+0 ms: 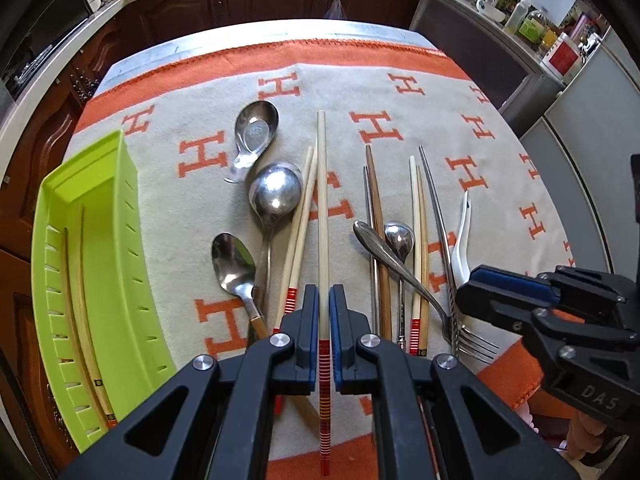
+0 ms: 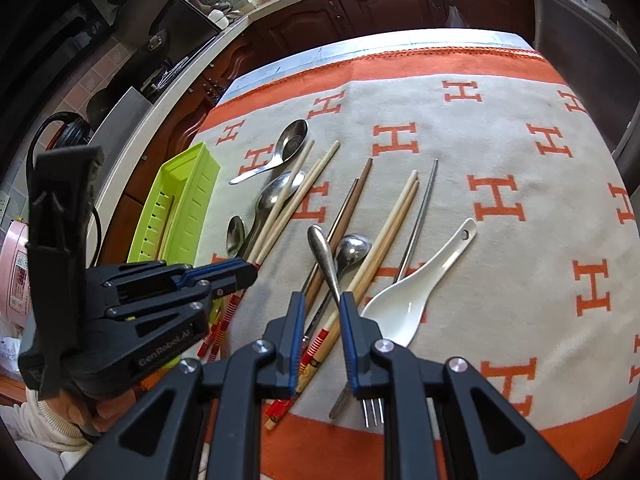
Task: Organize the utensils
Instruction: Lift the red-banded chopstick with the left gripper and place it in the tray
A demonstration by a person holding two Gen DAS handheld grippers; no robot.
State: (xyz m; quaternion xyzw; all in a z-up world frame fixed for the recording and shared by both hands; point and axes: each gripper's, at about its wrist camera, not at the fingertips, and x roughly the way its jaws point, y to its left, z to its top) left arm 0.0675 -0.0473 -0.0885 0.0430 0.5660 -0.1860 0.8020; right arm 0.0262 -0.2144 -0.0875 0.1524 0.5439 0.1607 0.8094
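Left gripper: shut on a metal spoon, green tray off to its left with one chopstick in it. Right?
Not the spoon. The left wrist view shows the left gripper shut on a chopstick with a red-striped end. The green tray does sit to its left, with one chopstick in it.

- The cloth (image 1: 224, 92) carries a repeated orange letter "H", spread from 9 o'clock round to 3 o'clock in both views.
- The right gripper (image 1: 466, 292), at 4 o'clock in the left view, reads "DAS" on its body.
- The left gripper (image 2: 252, 272), at 8 o'clock in the right view, reads "Gen Robot.AI".
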